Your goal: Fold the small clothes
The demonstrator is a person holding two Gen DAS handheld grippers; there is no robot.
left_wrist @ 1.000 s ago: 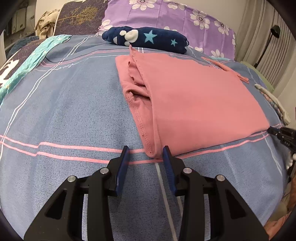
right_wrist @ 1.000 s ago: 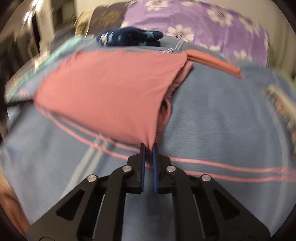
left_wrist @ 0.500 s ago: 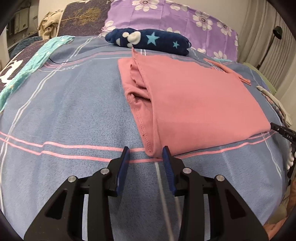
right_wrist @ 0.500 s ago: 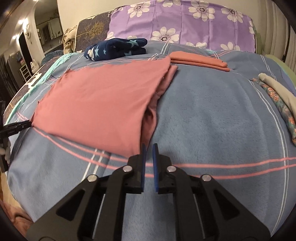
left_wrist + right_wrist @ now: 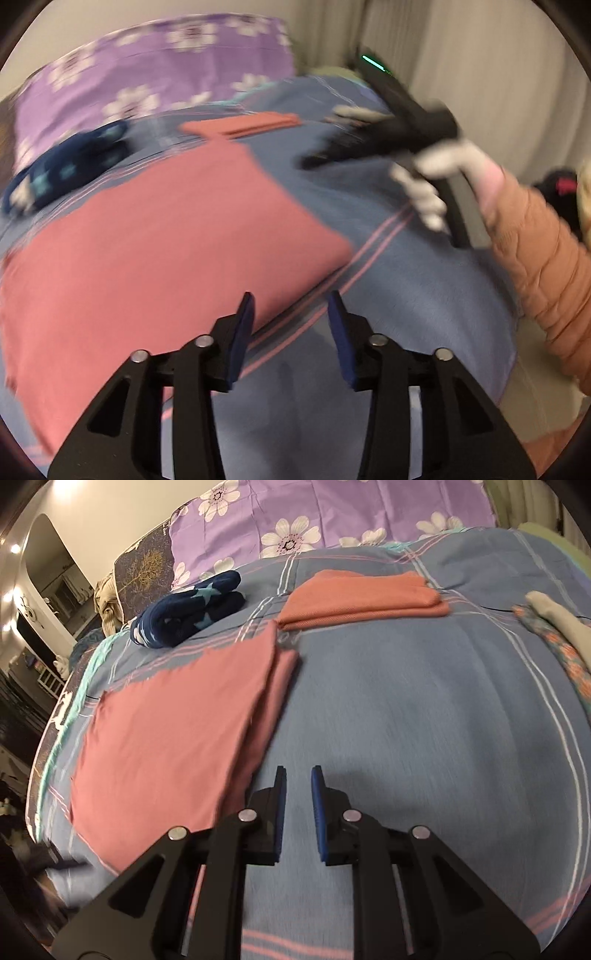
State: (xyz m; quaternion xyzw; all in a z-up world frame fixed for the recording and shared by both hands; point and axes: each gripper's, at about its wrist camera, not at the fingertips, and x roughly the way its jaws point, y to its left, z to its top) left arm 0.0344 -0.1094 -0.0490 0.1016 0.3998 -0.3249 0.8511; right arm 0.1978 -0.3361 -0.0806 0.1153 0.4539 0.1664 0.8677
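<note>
Since a second ago both grippers have let go of the pink garment (image 5: 177,738) and pulled off its near corners. The right gripper (image 5: 297,805), then clamped on the near right corner, now sits just off the garment's right edge over bare blue blanket (image 5: 424,738); its jaws have just been opening, a narrow gap, nothing between them. The left gripper (image 5: 290,332), then at the near left corner, has swung across: in its view the garment's near right corner lies just ahead and left of the fingers. Its jaws have just been opening too, about half wide, empty.

The pink garment lies flat on the blanket, folded over once: the top layer stops short of the right edge, so a strip of the lower layer shows there. Likely released so the fold can settle flat.

Relative to the pink garment: a folded orange piece (image 5: 362,598) lies just beyond its far right corner, a rolled navy star-print item (image 5: 188,613) beyond its far edge, both probably finished and parked clear. Unfolded floral clothes (image 5: 554,642) sit well to its right.

The person's gloved right hand (image 5: 443,173) and orange sleeve (image 5: 535,258) show right of the garment in the blurred left view.

Judgement: one fold done; both grippers repositioning for the next.
</note>
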